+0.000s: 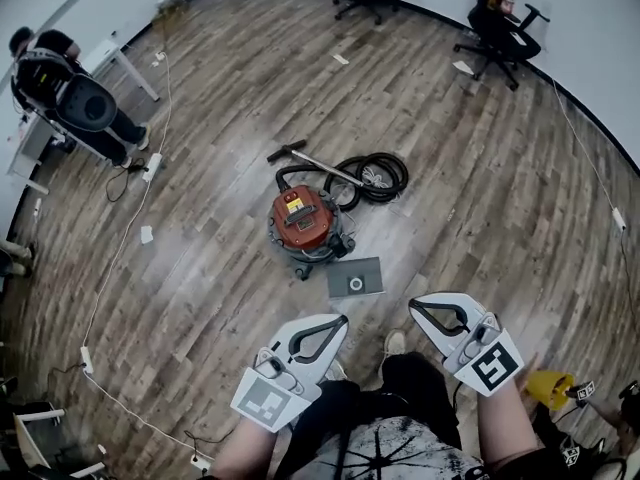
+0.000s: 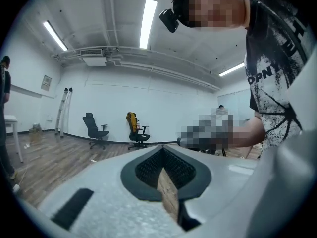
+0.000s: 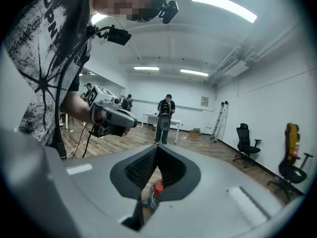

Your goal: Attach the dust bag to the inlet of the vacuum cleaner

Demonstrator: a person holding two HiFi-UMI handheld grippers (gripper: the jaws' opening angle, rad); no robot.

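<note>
A red canister vacuum cleaner stands on the wood floor in the head view, its black hose coiled behind it. A flat grey dust bag with a round hole lies on the floor just in front of it. My left gripper and right gripper are held up near my body, short of the bag, both shut and empty. In the right gripper view the vacuum cleaner shows small through the gap behind the right gripper. The left gripper points level across the room.
Two office chairs stand by the far wall. A person with a backpack stands at a white table at the left. A white cable runs along the floor on the left. A yellow object lies at my right.
</note>
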